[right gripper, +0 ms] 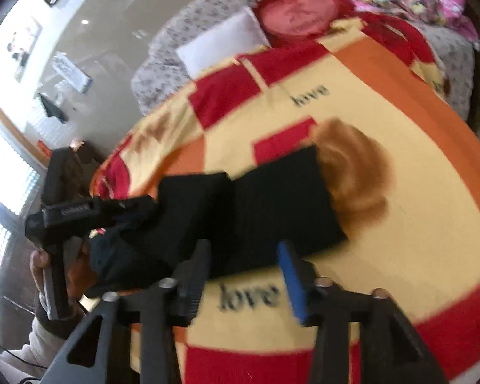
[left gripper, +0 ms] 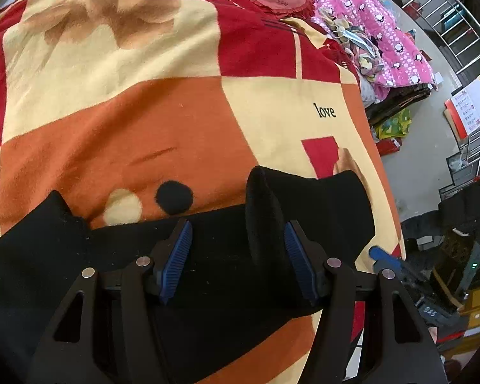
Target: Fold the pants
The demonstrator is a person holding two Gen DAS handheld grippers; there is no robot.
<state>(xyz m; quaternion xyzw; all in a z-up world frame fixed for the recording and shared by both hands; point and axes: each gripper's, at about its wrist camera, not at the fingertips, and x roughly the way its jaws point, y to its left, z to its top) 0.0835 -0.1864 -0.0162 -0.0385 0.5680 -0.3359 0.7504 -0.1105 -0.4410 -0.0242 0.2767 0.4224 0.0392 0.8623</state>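
Black pants [left gripper: 208, 256] lie flat on the bed's patchwork blanket [left gripper: 112, 121], close to its near edge, long axis running across the left-wrist view.

Left claw [left gripper: 236, 256] sits right over the pants, pointing steeply down. Jaws wide; a raised fold of black cloth [left gripper: 262, 217] stands between them, nearer the right-hand pad [left gripper: 299, 265]. Pads don't look pressed on it, so no grip yet, as far as I can tell.

Right claw [right gripper: 243, 275] is about half open and holds nothing. Through its gap only the blanket's "love" print [right gripper: 249, 294] shows. Pants [right gripper: 265, 204] start just beyond its tips, stretching up and left toward the left claw. That view is blurred.

Left hand is nearer the work. Open blanket beyond the pants gives room to fold away from the person; the bed edge on the near side is the limit.
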